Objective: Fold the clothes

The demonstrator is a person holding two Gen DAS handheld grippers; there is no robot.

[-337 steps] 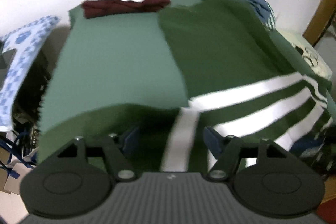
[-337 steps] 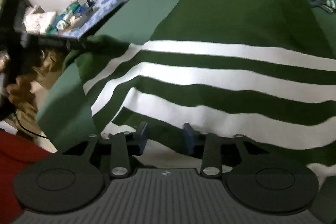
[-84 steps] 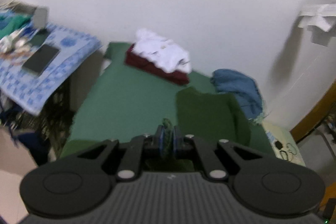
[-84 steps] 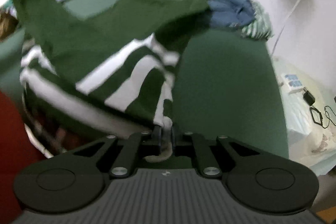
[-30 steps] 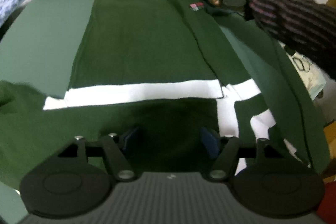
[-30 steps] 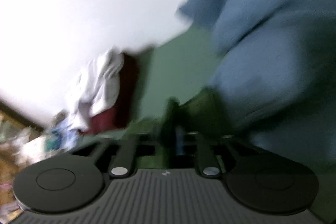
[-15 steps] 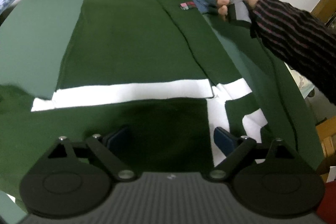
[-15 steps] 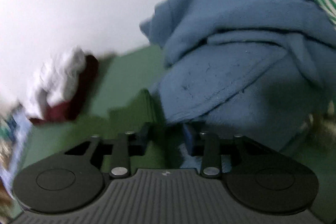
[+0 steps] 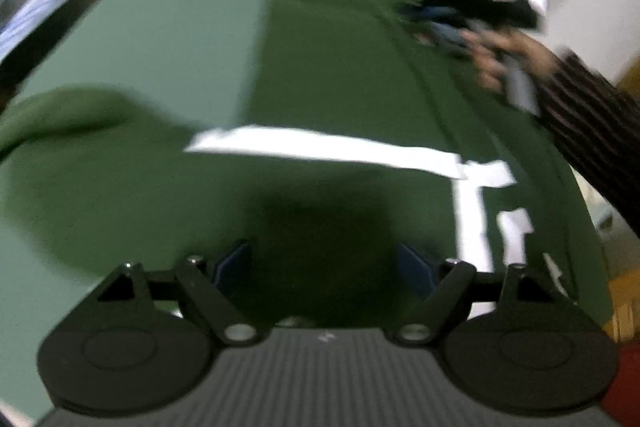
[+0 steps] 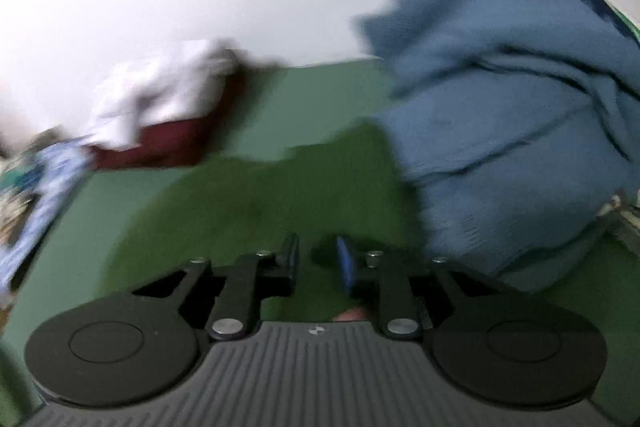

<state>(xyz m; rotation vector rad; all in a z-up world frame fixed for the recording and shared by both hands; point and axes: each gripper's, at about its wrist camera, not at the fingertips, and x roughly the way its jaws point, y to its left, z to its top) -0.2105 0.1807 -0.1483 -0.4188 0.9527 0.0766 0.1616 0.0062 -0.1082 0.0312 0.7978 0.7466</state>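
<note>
Both grippers hold nothing: left gripper (image 9: 324,263) wide, narrowing; right gripper (image 10: 318,259) closing narrowly over the sweater (image 10: 256,195), risking snagging the blue garment (image 10: 512,147).

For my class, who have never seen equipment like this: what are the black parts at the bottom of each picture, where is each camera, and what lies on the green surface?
No machine works here. A person holds hand tongs in each hand, each with a camera looking along its fingers, so the black parts are the tongs themselves. The left tongs hover over a dark green sweater with white stripes, spread on the green surface; their jaws are wide, closing a little, gripping nothing. The same view shows the person's right hand with the other tongs. The right tongs are closing over the sweater's far edge, beside a blue garment. A white and maroon pile lies further back.
</note>
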